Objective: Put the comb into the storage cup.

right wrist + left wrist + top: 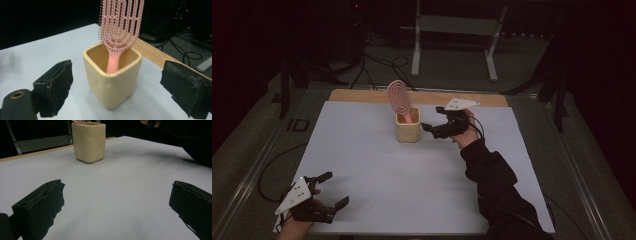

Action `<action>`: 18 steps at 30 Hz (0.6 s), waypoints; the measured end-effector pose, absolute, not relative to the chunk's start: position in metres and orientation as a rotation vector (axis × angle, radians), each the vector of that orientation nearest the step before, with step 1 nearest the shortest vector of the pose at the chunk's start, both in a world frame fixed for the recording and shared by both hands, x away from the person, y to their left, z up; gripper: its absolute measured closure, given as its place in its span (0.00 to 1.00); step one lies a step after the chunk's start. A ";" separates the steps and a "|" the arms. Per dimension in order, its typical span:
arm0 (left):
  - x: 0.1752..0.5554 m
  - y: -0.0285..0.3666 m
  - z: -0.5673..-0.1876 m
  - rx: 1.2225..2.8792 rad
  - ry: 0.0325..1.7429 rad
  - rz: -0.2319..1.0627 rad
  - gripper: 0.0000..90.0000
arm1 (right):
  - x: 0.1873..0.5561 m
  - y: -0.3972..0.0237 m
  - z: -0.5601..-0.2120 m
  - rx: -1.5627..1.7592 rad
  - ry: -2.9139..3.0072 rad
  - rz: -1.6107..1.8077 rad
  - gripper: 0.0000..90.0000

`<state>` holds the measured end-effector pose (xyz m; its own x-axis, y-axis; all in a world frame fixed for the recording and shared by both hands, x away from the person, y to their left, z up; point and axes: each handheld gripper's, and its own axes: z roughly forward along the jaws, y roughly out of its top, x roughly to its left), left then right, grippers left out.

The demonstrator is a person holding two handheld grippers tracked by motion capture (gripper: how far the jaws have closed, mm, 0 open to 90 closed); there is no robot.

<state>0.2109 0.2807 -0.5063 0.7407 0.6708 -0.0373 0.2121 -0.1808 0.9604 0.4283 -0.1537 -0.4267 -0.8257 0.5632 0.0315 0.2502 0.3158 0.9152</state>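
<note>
Standing hairbrush: a pink vented hairbrush (399, 100) stands handle-down in a cream square holder (407, 131), upper middle of the high view, head leaning toward the upper left and well above the rim.
Right gripper: the right gripper (430, 131) hovers just beside the holder's right side, jaws spread wide and holding nothing; in its own view the jaws bracket the holder (112, 80) with the brush (119, 27) between and beyond them.
Left gripper: the left gripper (333, 190) rests at the lower left of the high view, jaws spread, empty, well apart from the holder (89, 142).
Tip risk: the brush is top-heavy; my judgement is that a nudge to the rim could topple holder and brush together.
Snag risk: a sideways pull on the head could drag the holder along the white table sheet (412, 190).
</note>
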 end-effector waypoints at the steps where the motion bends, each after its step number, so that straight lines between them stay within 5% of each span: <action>1: 0.211 0.281 -0.506 1.744 0.700 0.476 0.00 | 0.427 -0.156 -0.428 0.733 2.297 1.506 0.11; 18: 0.211 0.281 -0.506 1.746 0.704 0.476 0.00 | 0.395 -0.199 -0.447 0.796 2.311 1.475 0.11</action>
